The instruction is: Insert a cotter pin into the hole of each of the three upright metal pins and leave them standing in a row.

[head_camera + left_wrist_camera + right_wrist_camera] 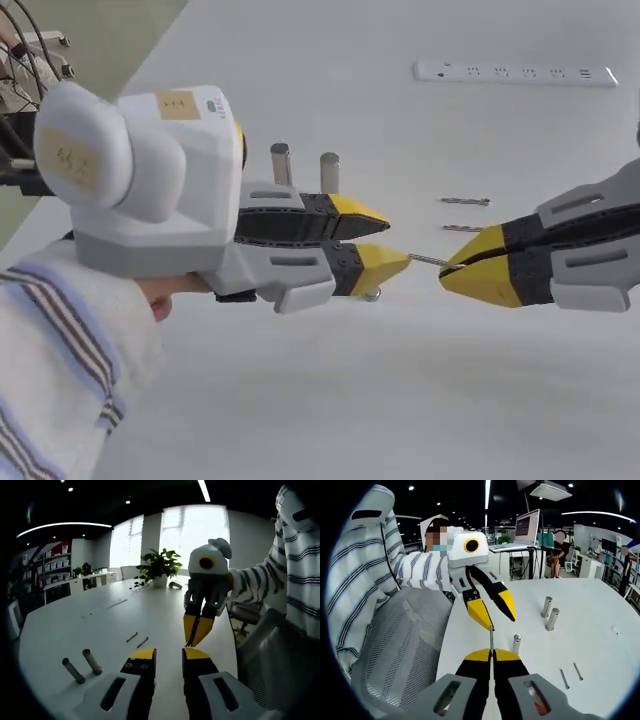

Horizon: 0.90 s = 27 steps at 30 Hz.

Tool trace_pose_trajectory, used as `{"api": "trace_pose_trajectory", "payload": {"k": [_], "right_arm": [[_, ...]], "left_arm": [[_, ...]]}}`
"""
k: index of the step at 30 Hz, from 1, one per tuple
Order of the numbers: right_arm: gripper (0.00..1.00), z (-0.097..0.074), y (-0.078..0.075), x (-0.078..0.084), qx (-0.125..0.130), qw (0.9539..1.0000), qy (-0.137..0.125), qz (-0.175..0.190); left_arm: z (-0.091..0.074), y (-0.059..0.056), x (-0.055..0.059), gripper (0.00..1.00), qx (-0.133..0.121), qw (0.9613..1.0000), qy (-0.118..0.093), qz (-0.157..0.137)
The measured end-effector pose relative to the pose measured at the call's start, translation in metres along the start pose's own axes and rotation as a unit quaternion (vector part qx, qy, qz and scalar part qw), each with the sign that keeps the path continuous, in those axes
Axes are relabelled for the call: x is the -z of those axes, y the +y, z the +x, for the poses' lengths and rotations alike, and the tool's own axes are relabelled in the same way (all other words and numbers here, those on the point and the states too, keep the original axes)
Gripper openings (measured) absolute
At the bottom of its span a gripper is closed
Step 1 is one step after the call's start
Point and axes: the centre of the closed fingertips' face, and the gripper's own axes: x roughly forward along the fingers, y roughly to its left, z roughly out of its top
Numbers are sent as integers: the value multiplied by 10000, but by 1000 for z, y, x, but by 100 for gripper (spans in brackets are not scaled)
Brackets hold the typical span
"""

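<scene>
White worktop (300, 400) carries two upright metal pins (281, 163) beyond the left gripper (385, 238), whose jaws gape empty; the right gripper (450, 270) clamps a cotter pin (428, 260).

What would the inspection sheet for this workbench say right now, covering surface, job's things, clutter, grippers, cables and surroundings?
Surface: white table, bare where it shows.
Job's things: two metal pins upright side by side; third pin upright nearer the grippers; two spare cotter pins lying flat.
Clutter: power strip towards the far edge.
Grippers: left gripper open; right gripper shut on a cotter pin.
Cables: thin dark wires beyond the table's left edge.
Surroundings: office; potted plant, mesh chair, monitor.
</scene>
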Motion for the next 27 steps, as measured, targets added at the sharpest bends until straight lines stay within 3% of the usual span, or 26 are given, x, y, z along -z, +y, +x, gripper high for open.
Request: {"api": "trace_pose_trajectory", "payload": {"k": [19,27], "right_arm": [[0,7,-11,18,179,9994,254,147],[0,12,-15,24,248,9987,420,126]], "left_arm": [[3,17,12,21,-187,9997,100,-71],[6,19,17,18,-125,9997,118,-179]]}}
